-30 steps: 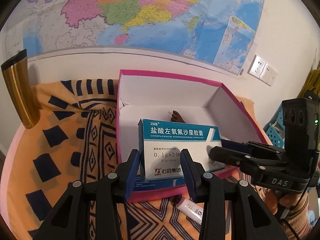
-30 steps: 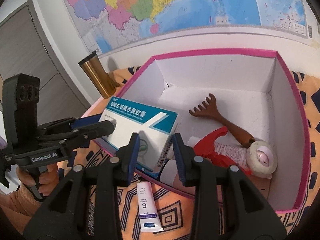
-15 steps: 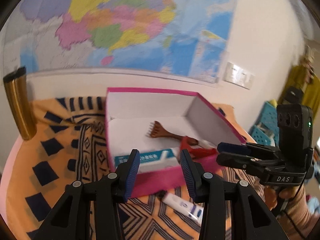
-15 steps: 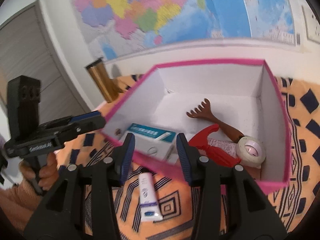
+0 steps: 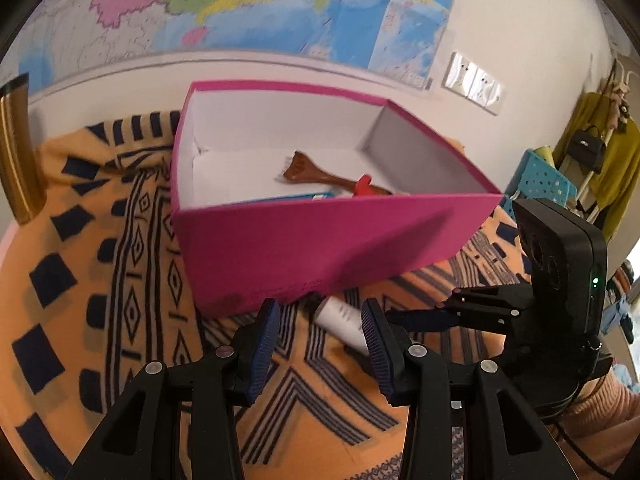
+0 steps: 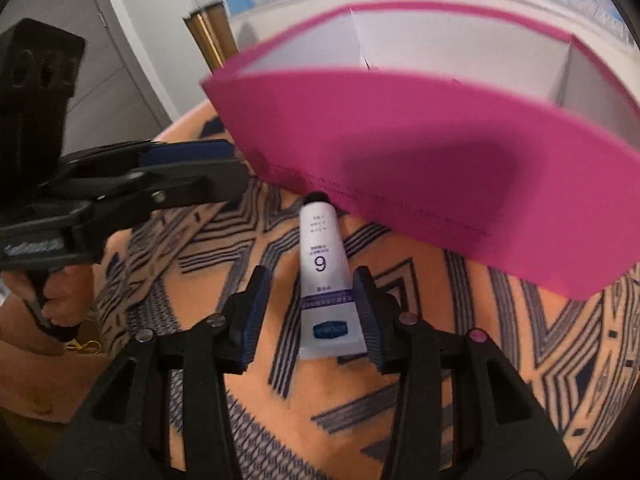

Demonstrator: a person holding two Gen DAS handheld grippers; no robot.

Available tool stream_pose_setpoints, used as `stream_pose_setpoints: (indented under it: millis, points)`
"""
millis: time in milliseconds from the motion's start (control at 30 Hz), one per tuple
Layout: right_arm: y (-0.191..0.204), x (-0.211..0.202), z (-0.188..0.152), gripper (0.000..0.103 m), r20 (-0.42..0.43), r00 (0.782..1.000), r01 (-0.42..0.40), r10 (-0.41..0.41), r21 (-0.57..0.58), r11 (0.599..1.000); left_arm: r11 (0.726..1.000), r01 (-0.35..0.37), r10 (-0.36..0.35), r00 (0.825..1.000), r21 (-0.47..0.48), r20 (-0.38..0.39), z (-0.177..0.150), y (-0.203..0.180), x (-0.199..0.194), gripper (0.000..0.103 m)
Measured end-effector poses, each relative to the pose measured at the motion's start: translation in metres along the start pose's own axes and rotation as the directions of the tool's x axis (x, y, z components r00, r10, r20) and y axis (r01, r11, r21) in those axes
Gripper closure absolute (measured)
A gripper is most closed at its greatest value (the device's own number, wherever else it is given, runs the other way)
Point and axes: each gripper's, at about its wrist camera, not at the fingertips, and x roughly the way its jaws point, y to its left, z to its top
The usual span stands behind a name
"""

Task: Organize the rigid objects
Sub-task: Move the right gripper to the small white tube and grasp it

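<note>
Both grippers sit just before the pink box (image 6: 420, 152), the right gripper (image 6: 312, 312) parted around the white tube (image 6: 326, 280) (pads not pressing), the left gripper (image 5: 320, 340) parted, empty.

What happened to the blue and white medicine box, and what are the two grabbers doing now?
The medicine box was let go and now lies in the pink box. Both grippers came down in front of it. The right gripper opened wider and now straddles the white tube on the cloth, not squeezing it yet. The left gripper is empty. The pink box, tube and back scratcher stayed put.
</note>
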Motion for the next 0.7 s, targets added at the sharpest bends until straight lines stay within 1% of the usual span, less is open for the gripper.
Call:
stream_pose_setpoints:
  millis: [67, 100, 133, 167, 233, 300, 367, 433, 533, 600, 633, 700]
  points:
    - [-0.001, 0.006, 0.001, 0.058, -0.014, 1.000, -0.001, 0.000, -0.012, 1.000, 1.000, -0.002, 0.002, 1.000, -0.003, -0.008, -0.002, 0.002, 0.001, 0.060]
    - [-0.001, 0.006, 0.001, 0.060, -0.012, 1.000, 0.004, -0.004, -0.021, 1.000, 1.000, -0.003, 0.002, 1.000, -0.005, -0.014, -0.003, 0.003, 0.002, 0.060]
    - [-0.001, 0.005, 0.001, 0.069, -0.011, 1.000, 0.015, -0.015, -0.034, 0.999, 1.000, -0.001, 0.001, 1.000, -0.006, -0.020, -0.004, 0.003, 0.004, 0.060]
    - [-0.002, 0.004, 0.000, 0.071, -0.018, 1.000, 0.019, -0.020, -0.051, 0.999, 1.000, 0.005, -0.005, 1.000, -0.005, -0.027, -0.005, 0.002, 0.006, 0.060]
    - [-0.002, -0.001, -0.003, 0.071, -0.024, 1.000, 0.014, -0.015, -0.074, 0.997, 1.000, 0.015, -0.015, 0.999, -0.001, -0.036, -0.008, 0.001, 0.007, 0.060]
    - [-0.002, -0.007, -0.010, 0.071, -0.032, 0.999, 0.026, -0.030, -0.116, 0.993, 0.999, 0.033, -0.032, 0.998, 0.008, -0.049, -0.008, -0.003, 0.012, 0.060]
    - [-0.005, -0.014, -0.018, 0.071, -0.051, 0.998, 0.014, -0.022, -0.146, 0.989, 0.999, 0.047, -0.046, 0.997, 0.024, -0.062, -0.008, -0.009, 0.017, 0.060]
    - [-0.011, -0.024, -0.025, 0.071, -0.055, 0.998, 0.019, -0.028, -0.157, 0.987, 0.997, 0.066, -0.063, 0.995, 0.044, -0.079, -0.008, -0.017, 0.024, 0.060]
    - [-0.026, -0.040, -0.035, 0.070, -0.041, 0.997, 0.052, -0.058, -0.121, 0.991, 0.993, 0.092, -0.085, 0.992, 0.072, -0.098, -0.009, -0.029, 0.032, 0.060]
    - [-0.035, -0.052, -0.043, 0.066, -0.029, 0.998, 0.057, -0.059, -0.072, 0.996, 0.990, 0.110, -0.100, 0.989, 0.087, -0.107, -0.007, -0.037, 0.038, 0.060]
    - [-0.039, -0.058, -0.048, 0.061, -0.019, 0.998, 0.059, -0.060, -0.043, 0.997, 0.989, 0.117, -0.107, 0.988, 0.091, -0.109, -0.005, -0.039, 0.039, 0.060]
    - [-0.045, -0.068, -0.058, 0.061, -0.002, 0.998, 0.063, -0.063, 0.007, 0.998, 0.986, 0.135, -0.124, 0.986, 0.097, -0.113, -0.004, -0.043, 0.042, 0.060]
